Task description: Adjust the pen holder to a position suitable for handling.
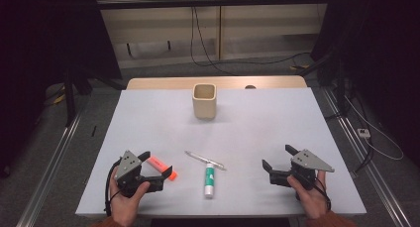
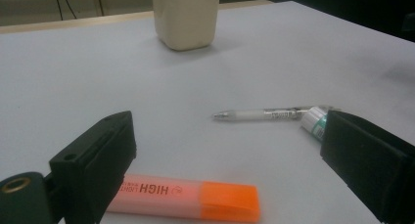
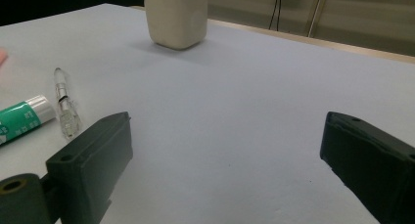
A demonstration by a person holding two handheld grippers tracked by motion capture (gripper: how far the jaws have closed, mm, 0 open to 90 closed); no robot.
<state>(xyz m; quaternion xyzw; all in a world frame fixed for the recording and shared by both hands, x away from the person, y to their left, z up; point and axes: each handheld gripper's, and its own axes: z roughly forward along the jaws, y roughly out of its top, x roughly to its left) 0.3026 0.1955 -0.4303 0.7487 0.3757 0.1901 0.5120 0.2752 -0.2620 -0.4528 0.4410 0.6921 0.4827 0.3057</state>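
An orange highlighter (image 1: 162, 168) (image 2: 191, 201) lies on the white table between the spread jaws of my left gripper (image 1: 156, 164) (image 2: 230, 155), which is open and not pressing on it. A clear pen (image 1: 205, 160) (image 2: 259, 115) (image 3: 65, 106) and a green-and-white glue stick (image 1: 210, 180) (image 2: 313, 122) (image 3: 22, 117) lie at the front middle. A beige square cup (image 1: 204, 101) (image 2: 185, 17) (image 3: 176, 16) stands upright at the back middle. My right gripper (image 1: 278, 157) (image 3: 225, 160) rests at the front right, open, with bare table between its jaws.
The white table (image 1: 277, 118) has a wooden strip along its far edge. Black cables hang on the wall behind. Metal rails run along the floor on both sides of the table.
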